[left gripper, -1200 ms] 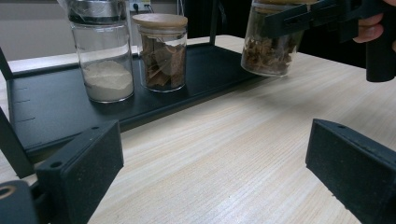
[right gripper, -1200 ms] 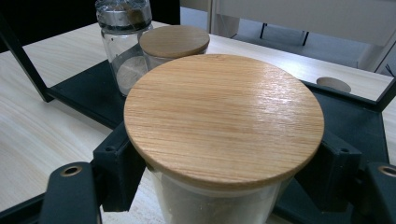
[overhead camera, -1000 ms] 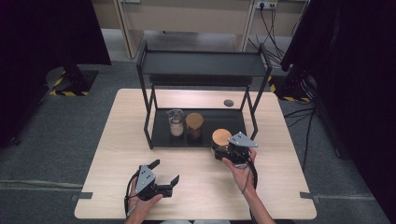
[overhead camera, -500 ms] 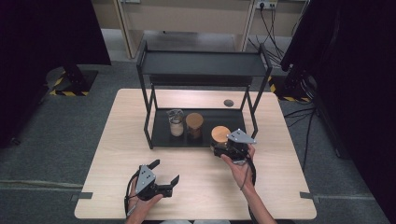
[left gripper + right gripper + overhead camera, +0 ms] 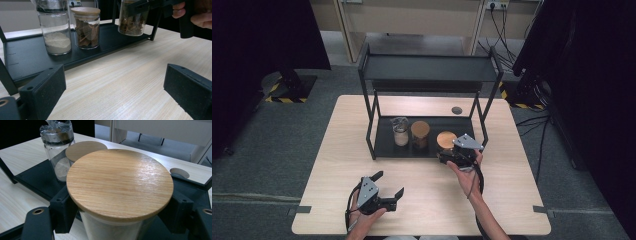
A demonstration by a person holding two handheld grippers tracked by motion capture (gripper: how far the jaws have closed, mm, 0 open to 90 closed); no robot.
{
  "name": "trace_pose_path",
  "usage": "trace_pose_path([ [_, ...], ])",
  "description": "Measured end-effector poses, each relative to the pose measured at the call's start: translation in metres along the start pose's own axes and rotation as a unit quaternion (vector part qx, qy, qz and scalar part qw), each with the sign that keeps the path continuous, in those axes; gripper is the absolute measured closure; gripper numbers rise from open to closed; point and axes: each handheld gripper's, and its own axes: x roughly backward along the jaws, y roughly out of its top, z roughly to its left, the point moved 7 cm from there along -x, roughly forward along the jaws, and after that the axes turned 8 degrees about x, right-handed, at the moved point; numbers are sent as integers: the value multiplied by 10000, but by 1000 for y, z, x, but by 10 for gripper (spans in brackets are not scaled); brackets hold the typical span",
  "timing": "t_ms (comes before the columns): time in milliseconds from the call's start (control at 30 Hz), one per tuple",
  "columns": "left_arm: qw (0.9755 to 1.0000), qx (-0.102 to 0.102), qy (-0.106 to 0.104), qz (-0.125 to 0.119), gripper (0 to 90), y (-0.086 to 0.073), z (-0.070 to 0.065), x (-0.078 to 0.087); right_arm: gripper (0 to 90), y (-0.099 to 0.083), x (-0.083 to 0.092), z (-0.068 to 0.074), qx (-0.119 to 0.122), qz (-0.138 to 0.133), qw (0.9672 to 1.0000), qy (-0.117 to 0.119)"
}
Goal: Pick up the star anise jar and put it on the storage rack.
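Our right gripper (image 5: 451, 156) pinches the upright wooden-lidded jar (image 5: 120, 195) at the shelf's (image 5: 384, 146) right end; the left gripper (image 5: 390, 192) rests spread, well apart.

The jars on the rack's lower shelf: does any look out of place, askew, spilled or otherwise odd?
Only one small oddity: the jar of white powder has crumpled clear plastic wrap over its metal top, while the other two have wooden lids. The middle jar stands upright on the rack; the right claw is clamped on the third jar. No spills.
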Motion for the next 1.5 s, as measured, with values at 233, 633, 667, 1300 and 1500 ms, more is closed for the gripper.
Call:
trace_pose_path([
  [233, 10000, 1, -2, 3, 35, 0, 0, 0, 258, 2, -8, 0, 44, 17, 10000, 6],
  [633, 10000, -4, -7, 4, 35, 0, 0, 0, 258, 4, -19, -5, 39, 57, 10000, -31],
  [667, 10000, -5, -7, 3, 36, 0, 0, 0, 258, 4, -20, -6, 37, 61, 10000, -31],
  [1300, 10000, -19, -14, 5, 36, 0, 0, 0, 258, 2, -38, -16, -15, 126, 9999, -96],
  [1500, 10000, -15, -15, 1, 36, 0, 0, 0, 258, 3, -44, -13, 23, 156, 9998, -84],
])
